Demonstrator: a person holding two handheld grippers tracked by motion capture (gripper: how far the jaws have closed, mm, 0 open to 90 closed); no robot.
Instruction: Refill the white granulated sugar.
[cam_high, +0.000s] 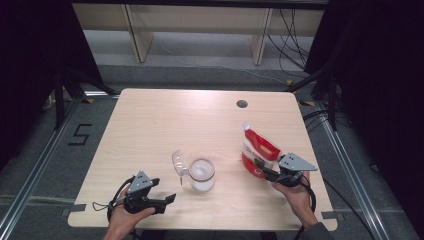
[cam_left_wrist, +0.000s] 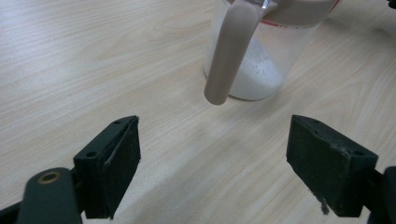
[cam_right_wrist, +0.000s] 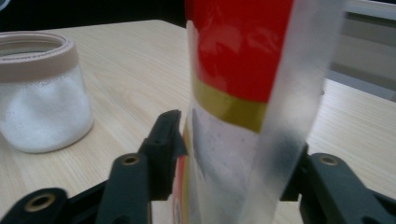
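Table (cam_high: 150, 125) broad; pouch (cam_high: 257, 150) near right edge.

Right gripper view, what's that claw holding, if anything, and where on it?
The red and white pouch stands between the right claw jaws, at its lower part. Whether the pads still press on it cannot be told.

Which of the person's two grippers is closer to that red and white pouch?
The right gripper. The red and white pouch stands between its jaws. The left gripper is far across the table, beyond the jar, with open jaws over bare wood.
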